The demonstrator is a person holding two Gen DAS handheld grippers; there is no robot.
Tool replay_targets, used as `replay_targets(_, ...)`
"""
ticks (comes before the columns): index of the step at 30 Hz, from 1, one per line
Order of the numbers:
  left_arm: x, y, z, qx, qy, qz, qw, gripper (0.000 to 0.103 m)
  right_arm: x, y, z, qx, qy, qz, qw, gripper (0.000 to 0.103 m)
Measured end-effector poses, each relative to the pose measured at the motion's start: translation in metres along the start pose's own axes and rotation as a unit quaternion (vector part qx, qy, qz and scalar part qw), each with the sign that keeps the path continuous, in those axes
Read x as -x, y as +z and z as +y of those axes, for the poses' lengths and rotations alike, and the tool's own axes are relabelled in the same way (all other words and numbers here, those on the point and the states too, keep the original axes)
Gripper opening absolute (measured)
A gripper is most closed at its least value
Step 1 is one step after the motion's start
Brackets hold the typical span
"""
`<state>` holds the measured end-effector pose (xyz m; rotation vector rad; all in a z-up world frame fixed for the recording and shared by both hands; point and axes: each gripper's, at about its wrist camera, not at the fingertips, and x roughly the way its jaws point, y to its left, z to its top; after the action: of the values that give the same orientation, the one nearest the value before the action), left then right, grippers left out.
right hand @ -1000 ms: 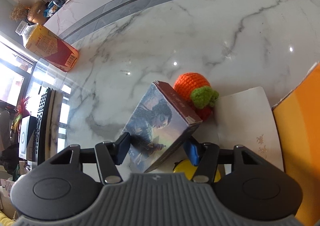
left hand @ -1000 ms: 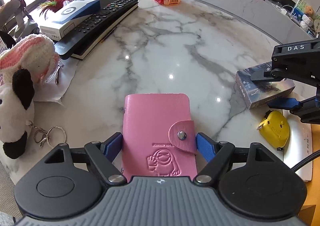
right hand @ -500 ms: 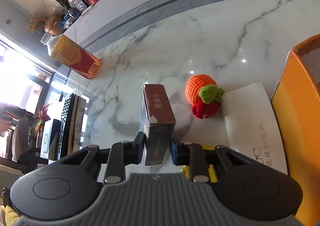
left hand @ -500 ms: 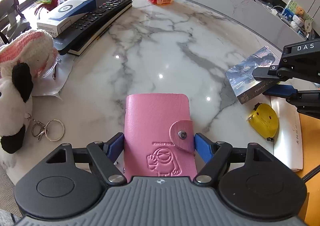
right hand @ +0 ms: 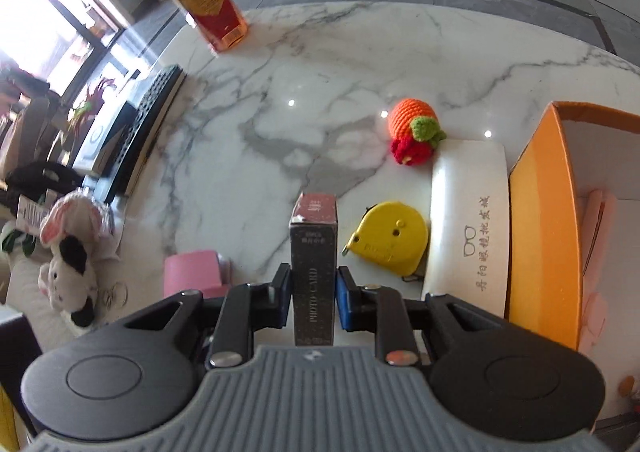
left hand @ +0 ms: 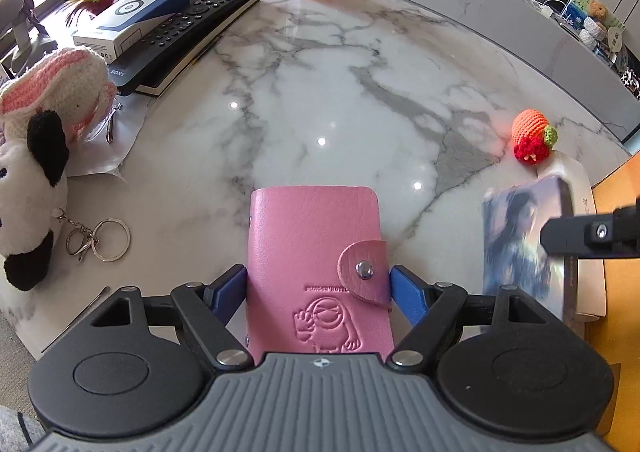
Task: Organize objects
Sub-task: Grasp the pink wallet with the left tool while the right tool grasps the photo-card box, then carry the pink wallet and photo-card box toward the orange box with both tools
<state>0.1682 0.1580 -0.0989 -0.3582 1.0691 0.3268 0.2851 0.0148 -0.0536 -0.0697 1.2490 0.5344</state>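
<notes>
**Both grippers hold a load over the marble table**

The photo card box (right hand: 313, 270) stands edge-on between the right gripper (right hand: 311, 302) pads, which have just closed and pinch its sides. Beyond its right finger lie a yellow tape measure (right hand: 386, 238) and an orange box (right hand: 540, 220). The left gripper (left hand: 318, 288) clamps a pink card holder (left hand: 316, 252).

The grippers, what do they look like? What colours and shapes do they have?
Both look the same. The left gripper has a grey ribbed body at the bottom, two round black discs beside it, black arms with silver screws, and blue pads on the fingers. The right gripper is built the same way, with the same blue pads. A tiny compass-like mark sits on each grey body. No sleeves or cables show.
</notes>
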Motion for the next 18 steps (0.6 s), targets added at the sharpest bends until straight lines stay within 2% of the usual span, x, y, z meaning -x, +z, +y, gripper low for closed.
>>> replay_targets(3,0.0,0.0,0.001,0.003,-0.003,0.001,1.0,0.091,-0.011,0.001,0.019,0.064,-0.033,0.037,0.997,0.024)
replay_targets(7,0.0,0.0,0.001,0.001,-0.003,0.001,1.0,0.091,-0.022,0.005,0.031,0.08,-0.029,0.057,0.995,0.025)
replay_targets(9,0.0,0.0,0.001,-0.001,-0.002,-0.001,1.0,0.091,-0.031,0.005,0.035,0.092,-0.049,0.068,0.992,0.027)
replay_targets(10,-0.001,-0.001,0.001,-0.003,0.005,-0.003,1.0,0.092,-0.036,0.003,0.036,0.095,-0.061,0.07,0.991,0.035)
replay_targets(12,-0.003,-0.002,-0.001,-0.005,0.016,-0.014,0.9998,0.094,-0.047,0.002,0.03,0.086,-0.076,0.069,0.991,0.039)
replay_targets(16,-0.008,-0.006,-0.014,-0.043,0.056,-0.034,0.9969,0.096,-0.064,-0.003,0.012,0.05,-0.07,0.077,0.993,0.04)
replay_targets(17,-0.009,-0.007,-0.014,-0.037,0.054,-0.04,0.997,0.097,-0.063,-0.008,0.011,0.054,-0.07,0.062,0.994,0.041)
replay_targets(18,-0.009,-0.007,-0.014,-0.031,0.054,-0.045,0.997,0.098,-0.062,-0.012,0.012,0.065,-0.074,0.052,0.994,0.038)
